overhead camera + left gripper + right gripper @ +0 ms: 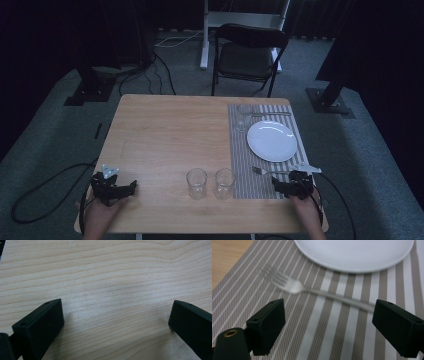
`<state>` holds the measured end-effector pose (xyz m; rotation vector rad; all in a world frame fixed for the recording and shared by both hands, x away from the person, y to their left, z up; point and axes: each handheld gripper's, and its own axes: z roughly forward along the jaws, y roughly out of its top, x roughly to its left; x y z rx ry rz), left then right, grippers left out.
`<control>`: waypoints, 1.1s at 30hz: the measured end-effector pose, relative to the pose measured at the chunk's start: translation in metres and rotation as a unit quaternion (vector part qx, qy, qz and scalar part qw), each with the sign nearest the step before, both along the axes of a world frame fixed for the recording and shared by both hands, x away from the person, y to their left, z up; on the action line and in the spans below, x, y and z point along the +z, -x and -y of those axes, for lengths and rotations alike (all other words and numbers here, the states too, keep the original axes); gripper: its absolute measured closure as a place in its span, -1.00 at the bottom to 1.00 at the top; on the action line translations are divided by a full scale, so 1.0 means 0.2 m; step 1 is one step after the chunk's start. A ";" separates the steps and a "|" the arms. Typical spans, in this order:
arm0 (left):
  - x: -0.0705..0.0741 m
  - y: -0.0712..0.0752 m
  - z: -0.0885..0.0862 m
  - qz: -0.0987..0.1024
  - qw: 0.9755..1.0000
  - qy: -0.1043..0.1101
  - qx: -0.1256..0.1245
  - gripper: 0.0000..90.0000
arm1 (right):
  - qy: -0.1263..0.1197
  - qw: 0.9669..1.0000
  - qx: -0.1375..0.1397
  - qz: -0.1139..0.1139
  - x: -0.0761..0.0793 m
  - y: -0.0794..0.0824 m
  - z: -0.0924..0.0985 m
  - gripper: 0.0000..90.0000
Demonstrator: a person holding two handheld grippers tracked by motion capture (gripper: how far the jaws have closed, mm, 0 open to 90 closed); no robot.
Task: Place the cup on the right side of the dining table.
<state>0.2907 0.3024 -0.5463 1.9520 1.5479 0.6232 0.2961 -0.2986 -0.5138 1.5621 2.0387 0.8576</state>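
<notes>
Right hand-held gripper [283,185] lined up on the fork [270,172], jaws released.

Largest first: wooden bench [165,135], striped placemat [239,150] on its right side, white plate [272,141] on the mat, two clear glasses [196,183] at the near edge. I see the fork lying on the mat just in front of my right hand-held gripper, between it and the plate; long axis runs across the jaw gap, tines left, handle toward the right jaw. Left hand-held gripper [131,186] is well apart, jaws spread over bare wood, holding nothing. Right is nearer.
</notes>
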 end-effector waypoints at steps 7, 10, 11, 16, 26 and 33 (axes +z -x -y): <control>0.00 0.00 0.00 0.000 1.000 0.000 0.000 -0.99 | -0.008 1.000 -0.015 -0.002 -0.07 0.07 0.07 -0.76; 0.00 0.00 0.00 0.000 1.000 0.000 0.000 -0.99 | -0.012 1.000 -0.015 0.006 -0.09 0.10 0.10 -0.76; 0.00 0.00 0.00 0.000 1.000 0.000 0.000 -0.99 | -0.012 1.000 -0.015 0.006 -0.09 0.10 0.10 -0.76; 0.00 0.00 0.00 0.000 1.000 0.000 0.000 -0.99 | -0.016 1.000 -0.023 0.014 -0.13 0.16 0.16 -0.76; 0.00 0.00 0.00 0.000 1.000 0.000 0.000 -0.99 | 0.008 0.999 -0.039 0.012 -0.18 0.19 0.16 -0.76; 0.00 0.00 0.00 0.000 1.000 0.000 0.000 -0.99 | 0.006 0.999 -0.038 0.020 -0.18 0.20 0.16 -0.76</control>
